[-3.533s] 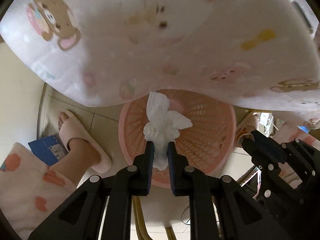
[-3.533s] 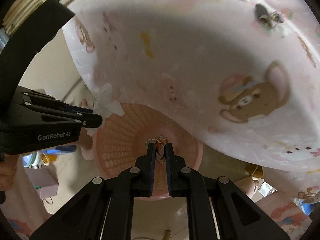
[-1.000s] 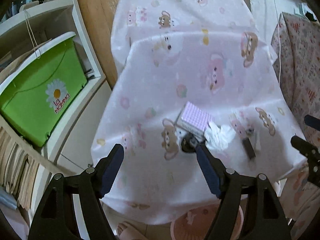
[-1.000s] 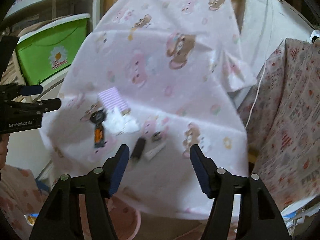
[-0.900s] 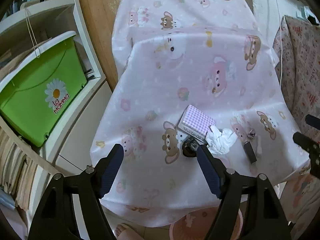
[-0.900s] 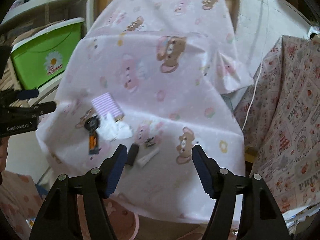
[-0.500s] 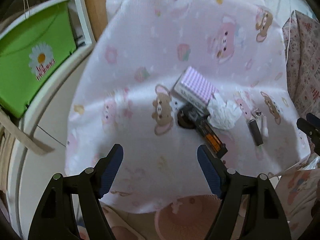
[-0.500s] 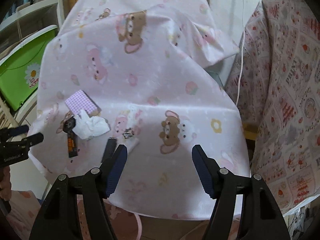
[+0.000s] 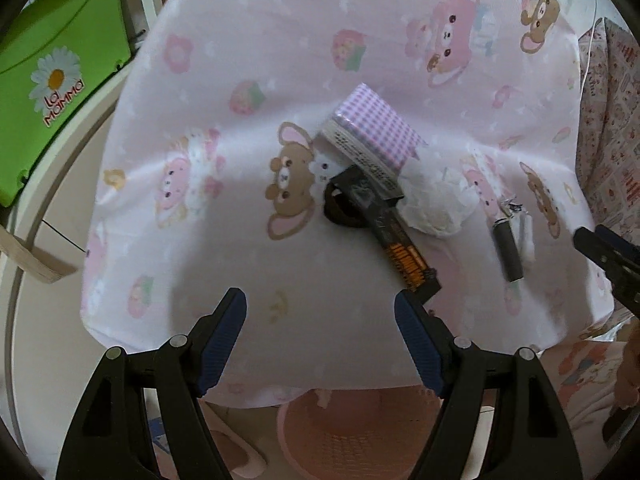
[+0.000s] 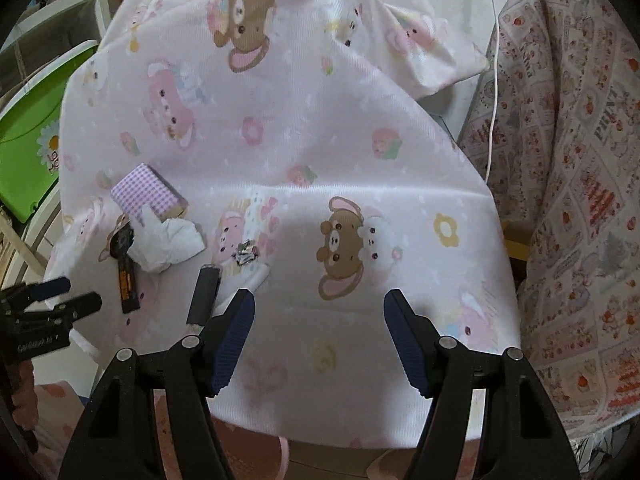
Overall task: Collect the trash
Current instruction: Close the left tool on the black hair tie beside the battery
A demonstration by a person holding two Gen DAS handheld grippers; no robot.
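Note:
On the pink bear-print tablecloth (image 9: 312, 60) lie a crumpled white tissue (image 9: 438, 204) (image 10: 164, 242), a black-and-orange wrapper (image 9: 392, 232) (image 10: 127, 276), a black ring (image 9: 340, 208), a purple checked box (image 9: 376, 128) (image 10: 146, 194), a dark cylinder (image 9: 508, 252) (image 10: 205, 294), a white strip (image 10: 250, 278) and a small foil scrap (image 10: 246, 256). My left gripper (image 9: 320, 320) is open and empty above the table's near edge. My right gripper (image 10: 318, 318) is open and empty, the cylinder just left of its left finger. A pink basket (image 9: 344, 436) sits on the floor under the table edge.
A green storage box (image 9: 48, 80) stands on white shelving to the left. A strawberry-print cloth (image 10: 580, 160) covers furniture to the right, with a white cable (image 10: 494, 60) beside it. The other gripper shows at each view's edge (image 9: 604, 252) (image 10: 44, 308).
Both grippers, shut on a tissue and a small scrap over the basket 3.5 s ago, are open and empty. Over the last second both moved down closer to the tabletop.

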